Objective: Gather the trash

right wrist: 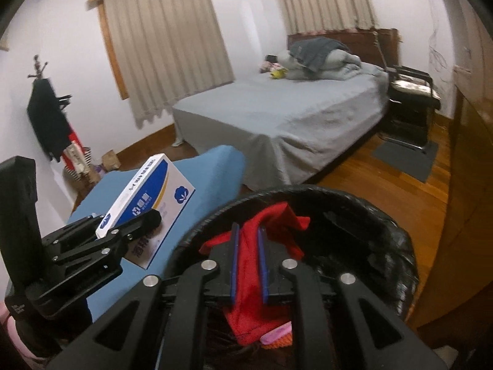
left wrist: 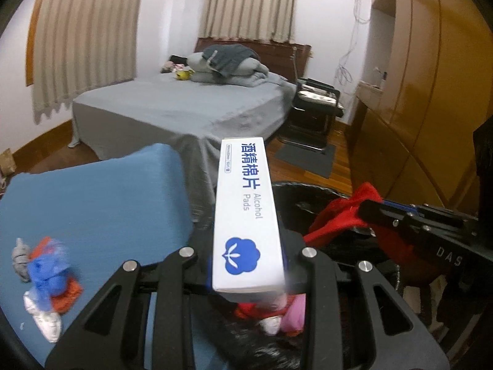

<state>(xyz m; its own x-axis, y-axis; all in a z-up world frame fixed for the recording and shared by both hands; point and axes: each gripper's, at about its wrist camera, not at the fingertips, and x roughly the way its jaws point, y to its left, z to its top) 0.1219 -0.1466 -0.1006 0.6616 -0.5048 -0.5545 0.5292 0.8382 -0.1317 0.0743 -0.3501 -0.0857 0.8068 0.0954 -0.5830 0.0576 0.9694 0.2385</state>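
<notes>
My left gripper (left wrist: 248, 265) is shut on a white and blue alcohol pads box (left wrist: 246, 212) and holds it above the blue table edge, beside the black bin; the box also shows in the right wrist view (right wrist: 148, 197). My right gripper (right wrist: 248, 240) is shut on a red cloth (right wrist: 271, 225) and holds it over the black-lined trash bin (right wrist: 397, 246). The red cloth also shows in the left wrist view (left wrist: 342, 212), as does the bin (left wrist: 295, 191). Crumpled blue, red, white and grey scraps (left wrist: 46, 280) lie on the blue table (left wrist: 101, 197).
Pink and red trash (left wrist: 283, 311) lies in the bin below the box. A grey bed (right wrist: 277, 111) stands behind, a black chair (right wrist: 409, 101) beside it, a wooden wardrobe (left wrist: 416, 92) to the right, a coat stand (right wrist: 46, 117) at left.
</notes>
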